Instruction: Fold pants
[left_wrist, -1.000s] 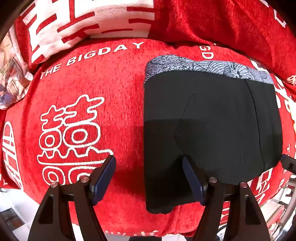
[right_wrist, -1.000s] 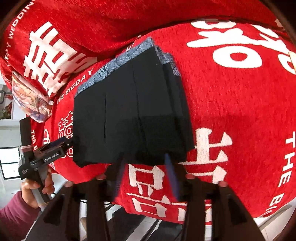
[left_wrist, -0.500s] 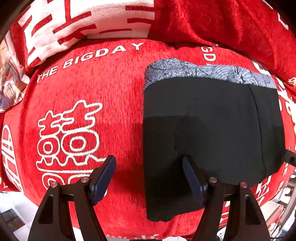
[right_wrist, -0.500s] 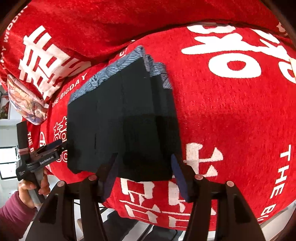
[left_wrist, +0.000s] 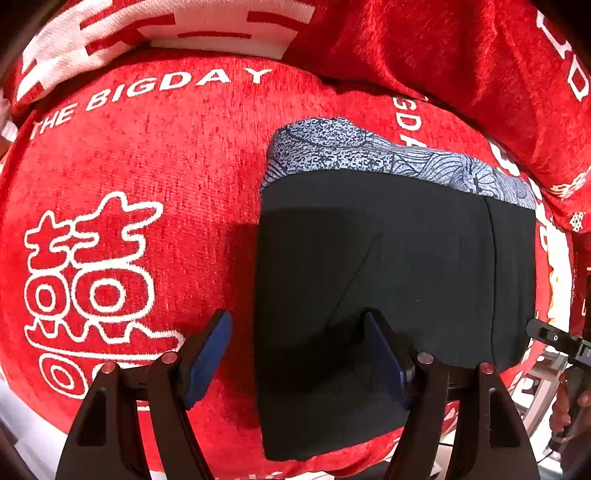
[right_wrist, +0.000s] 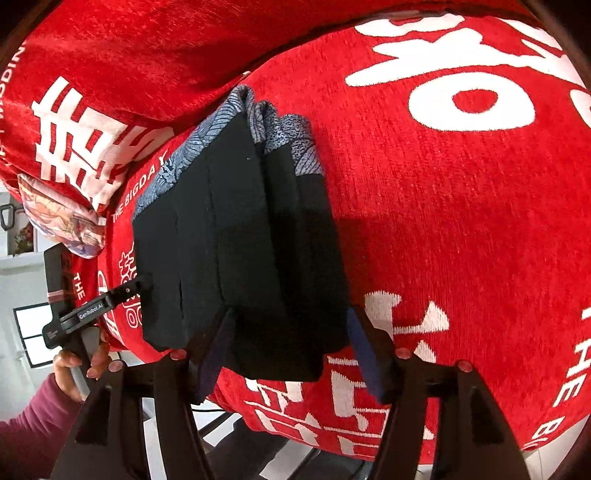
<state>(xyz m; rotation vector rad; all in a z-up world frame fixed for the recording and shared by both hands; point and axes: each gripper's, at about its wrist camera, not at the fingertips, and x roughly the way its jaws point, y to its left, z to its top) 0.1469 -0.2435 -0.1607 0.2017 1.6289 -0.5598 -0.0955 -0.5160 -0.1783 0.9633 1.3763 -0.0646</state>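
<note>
Folded black pants (left_wrist: 424, 266), patterned waistband, lying on red cushion (left_wrist: 155, 177). Left claw (left_wrist: 295, 354) released over near corner; right claw (right_wrist: 288, 343) opening, ungripped.

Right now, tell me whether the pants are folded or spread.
Folded: the black pants lie as a compact stacked rectangle on the red cover, layered edges showing.

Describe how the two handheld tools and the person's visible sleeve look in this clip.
Both tools, left and right, have black angular finger arms with red rivets and dark blue pads. The left tool's black body carries white "GenRobot.AI" lettering. The person's sleeve is maroon knit. No cables show.
</note>
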